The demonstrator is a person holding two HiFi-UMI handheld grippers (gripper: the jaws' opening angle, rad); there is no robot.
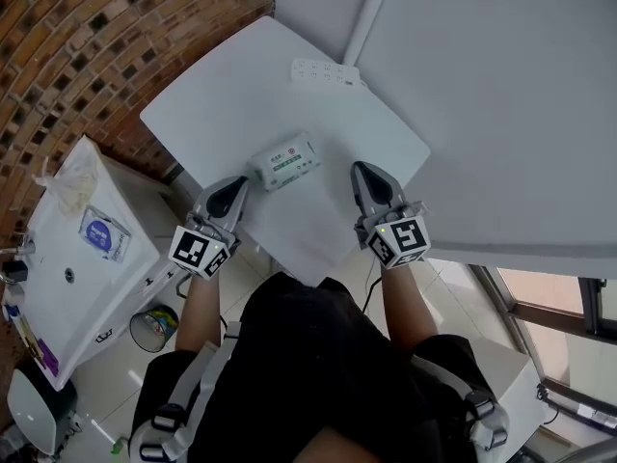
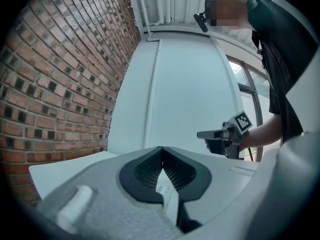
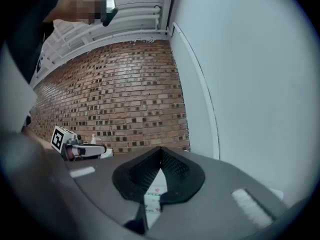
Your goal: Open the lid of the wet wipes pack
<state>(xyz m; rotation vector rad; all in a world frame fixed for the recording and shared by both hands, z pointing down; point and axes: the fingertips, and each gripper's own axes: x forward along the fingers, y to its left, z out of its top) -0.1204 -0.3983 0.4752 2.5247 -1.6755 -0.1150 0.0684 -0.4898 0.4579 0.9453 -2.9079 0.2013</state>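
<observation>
A white wet wipes pack (image 1: 286, 160) with green print lies flat on the white table (image 1: 212, 114), its lid down. My left gripper (image 1: 234, 185) is shut and empty, its tip just left of the pack's near-left corner. To the pack's right, a short gap away, my right gripper (image 1: 359, 170) is also shut and holds nothing. A slice of the pack (image 2: 167, 196) shows below the closed jaws in the left gripper view, with the right gripper (image 2: 201, 134) beyond. The right gripper view shows the pack (image 3: 152, 200) under its jaws and the left gripper (image 3: 102, 148) across.
A white power strip (image 1: 326, 72) lies at the table's far edge. A brick wall (image 1: 96, 46) runs along the left. A white cabinet (image 1: 67, 258) with a plastic bag stands at the left, and a small bin (image 1: 154, 329) sits on the floor beside it.
</observation>
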